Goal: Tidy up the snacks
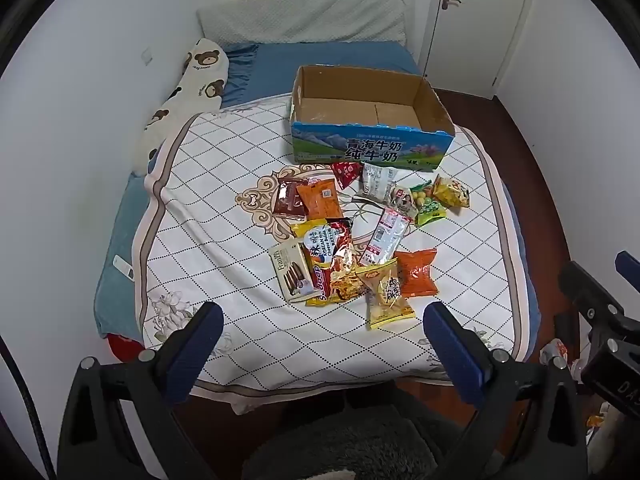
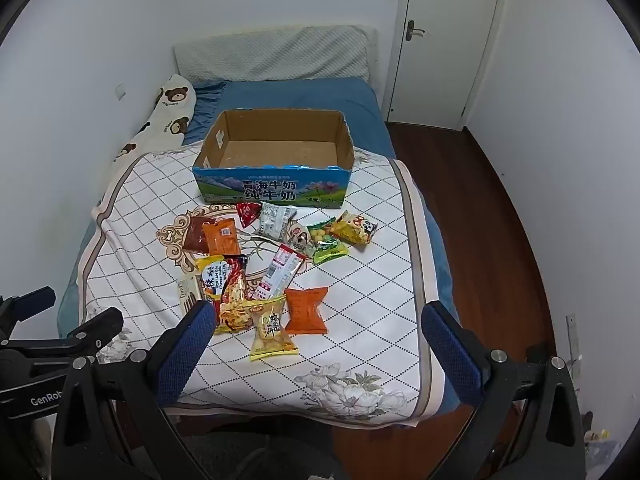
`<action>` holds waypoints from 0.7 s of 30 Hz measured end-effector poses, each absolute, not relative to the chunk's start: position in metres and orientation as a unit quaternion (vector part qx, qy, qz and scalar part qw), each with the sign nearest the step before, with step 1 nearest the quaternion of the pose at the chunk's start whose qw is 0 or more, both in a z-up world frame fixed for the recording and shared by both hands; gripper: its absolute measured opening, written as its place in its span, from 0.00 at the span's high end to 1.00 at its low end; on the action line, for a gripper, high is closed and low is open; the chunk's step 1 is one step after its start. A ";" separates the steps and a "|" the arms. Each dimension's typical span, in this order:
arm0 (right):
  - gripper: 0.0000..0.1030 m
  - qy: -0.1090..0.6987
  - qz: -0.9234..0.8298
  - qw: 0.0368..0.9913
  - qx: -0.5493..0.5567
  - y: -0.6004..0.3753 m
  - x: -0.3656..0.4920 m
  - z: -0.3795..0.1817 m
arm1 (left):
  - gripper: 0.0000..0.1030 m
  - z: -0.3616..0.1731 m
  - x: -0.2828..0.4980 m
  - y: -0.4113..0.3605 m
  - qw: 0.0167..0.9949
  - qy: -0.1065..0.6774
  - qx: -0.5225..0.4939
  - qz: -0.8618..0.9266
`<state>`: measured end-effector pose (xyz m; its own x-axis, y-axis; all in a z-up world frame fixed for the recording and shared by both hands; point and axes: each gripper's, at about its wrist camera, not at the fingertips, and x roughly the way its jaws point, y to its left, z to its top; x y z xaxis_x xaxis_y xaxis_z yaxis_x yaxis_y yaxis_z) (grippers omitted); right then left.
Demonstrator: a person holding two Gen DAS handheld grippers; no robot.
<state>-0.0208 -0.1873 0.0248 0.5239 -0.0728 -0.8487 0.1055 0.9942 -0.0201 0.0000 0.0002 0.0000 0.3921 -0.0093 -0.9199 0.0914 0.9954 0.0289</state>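
So the snacks (image 1: 352, 240) were all lying loose in a scattered pile on the quilt (image 1: 224, 200), straight ahead of both grippers and a little beyond the fingertips. The yellow packet (image 2: 272, 332) and the orange packet (image 2: 306, 310) sat closest to me. Past the pile was the milk carton box (image 1: 372, 148), open-topped and with nothing in it as far as I could see. I'd say basically nothing was sorted yet, every packet was left to go. My left gripper (image 1: 320, 340) was spread wide and holding nothing, and the right gripper (image 2: 316, 344) was the same, both hovering short of the pile over the near edge of the bed.
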 end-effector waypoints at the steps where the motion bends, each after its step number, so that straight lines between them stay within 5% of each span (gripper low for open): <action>1: 0.00 0.485 -0.052 0.873 0.016 -0.187 -0.021 0.025 | 0.01 0.000 0.000 0.000 0.833 0.551 0.037 -0.030; 21: 0.00 0.489 -0.053 0.870 0.016 -0.187 -0.026 0.024 | 0.01 0.012 -0.001 -0.002 0.837 0.546 0.034 -0.030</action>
